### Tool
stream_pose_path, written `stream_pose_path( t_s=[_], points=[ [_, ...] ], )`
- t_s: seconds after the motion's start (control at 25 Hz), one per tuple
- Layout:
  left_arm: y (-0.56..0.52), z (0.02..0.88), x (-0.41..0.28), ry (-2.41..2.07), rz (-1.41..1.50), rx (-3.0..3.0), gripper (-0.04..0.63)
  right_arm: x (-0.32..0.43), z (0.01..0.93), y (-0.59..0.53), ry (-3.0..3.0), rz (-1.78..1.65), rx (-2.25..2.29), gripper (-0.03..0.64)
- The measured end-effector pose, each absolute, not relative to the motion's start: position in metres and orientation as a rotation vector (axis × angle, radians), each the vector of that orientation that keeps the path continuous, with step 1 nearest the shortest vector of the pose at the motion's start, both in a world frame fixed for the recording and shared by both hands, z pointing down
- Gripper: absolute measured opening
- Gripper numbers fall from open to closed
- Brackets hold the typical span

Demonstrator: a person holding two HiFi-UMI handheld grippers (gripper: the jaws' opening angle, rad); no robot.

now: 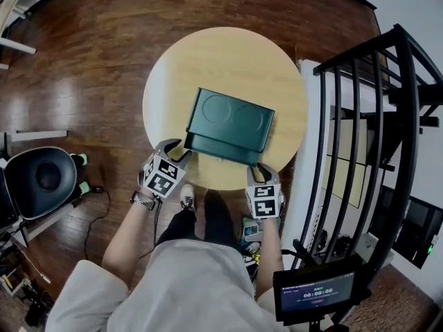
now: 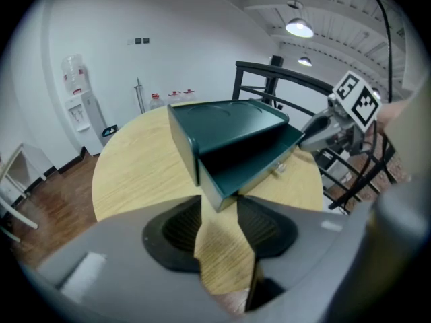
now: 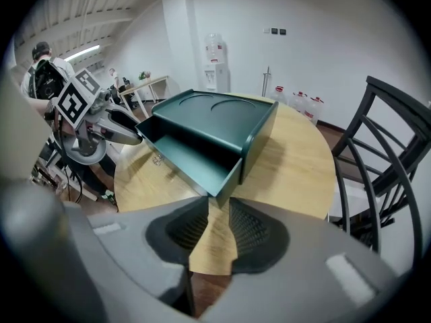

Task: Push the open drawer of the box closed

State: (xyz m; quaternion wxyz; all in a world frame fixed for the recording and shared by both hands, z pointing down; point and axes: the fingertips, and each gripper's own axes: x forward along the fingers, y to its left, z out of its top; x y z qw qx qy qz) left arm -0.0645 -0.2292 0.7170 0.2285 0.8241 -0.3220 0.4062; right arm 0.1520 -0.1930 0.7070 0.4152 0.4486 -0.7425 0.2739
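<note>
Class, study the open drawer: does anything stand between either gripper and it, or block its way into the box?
Nothing visible does. The left gripper and right gripper sit at the front corners of the drawer, jaws open, with only bare table between. No object shows in its path into the box.

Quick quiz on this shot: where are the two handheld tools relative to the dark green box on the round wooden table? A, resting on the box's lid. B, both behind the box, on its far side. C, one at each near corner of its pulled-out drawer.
C: the head view shows the left tool and right tool at the two near corners of the pulled-out drawer of the dark green box, above the round pale wooden table.
</note>
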Motion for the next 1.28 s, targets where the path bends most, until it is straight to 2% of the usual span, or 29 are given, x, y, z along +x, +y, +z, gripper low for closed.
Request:
stream_pose_path(
  t_s=[0.88,0.96,1.04,1.28],
  points=[
    [-0.269,0.712,-0.059,-0.809,1.156,2.444,0.199,0.152,0.698,-0.236,-1.885,0.560,1.110,0.133],
    [-0.269,0.712,-0.058,-0.813,1.153,2.445,0.196,0.152,0.697,-0.238,-1.887,0.544,1.122,0.126],
    [-0.270,0.710,-0.058,-0.843,1.129,2.436,0.189,0.152,0.697,-0.238,-1.879,0.547,1.142,0.091],
    [-0.269,0.711,-0.061,-0.904,1.042,2.386,0.176,0.149,0.698,-0.240,-1.878,0.576,1.194,0.089]
  ],
)
